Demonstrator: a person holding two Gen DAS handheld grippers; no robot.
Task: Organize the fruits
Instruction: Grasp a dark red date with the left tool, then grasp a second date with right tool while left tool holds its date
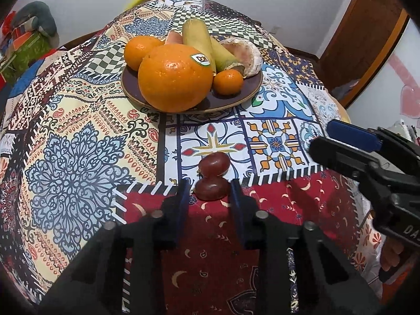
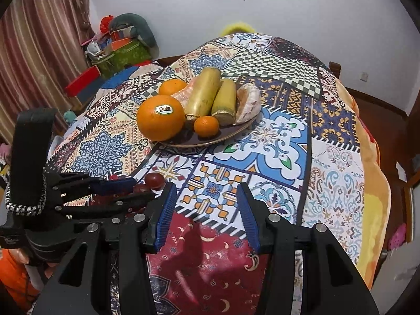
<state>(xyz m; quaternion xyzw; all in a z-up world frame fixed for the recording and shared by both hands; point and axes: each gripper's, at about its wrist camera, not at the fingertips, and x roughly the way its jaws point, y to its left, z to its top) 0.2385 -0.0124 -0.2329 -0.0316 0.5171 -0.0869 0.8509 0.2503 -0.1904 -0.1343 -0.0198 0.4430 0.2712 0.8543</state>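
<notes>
Two red grapes [image 1: 212,176] lie joined on the patterned tablecloth, just ahead of my left gripper [image 1: 210,191], which is open with a fingertip on each side of the near grape. They also show in the right wrist view [image 2: 152,182]. A dark plate [image 1: 246,94] behind holds a big stickered orange [image 1: 174,78], a smaller orange [image 1: 140,51], a mandarin [image 1: 227,82], two yellow-green sugarcane pieces [image 1: 199,39] and peeled pomelo segments [image 1: 246,55]. My right gripper [image 2: 204,199] is open and empty over the cloth, to the right of the left gripper [image 2: 126,186].
The plate [image 2: 236,131] sits mid-table. The table's cloth [image 2: 333,178] falls away at the right edge. Boxes and cushions [image 2: 120,44] are piled by the far left wall near a curtain. A wooden door [image 1: 367,39] stands at right.
</notes>
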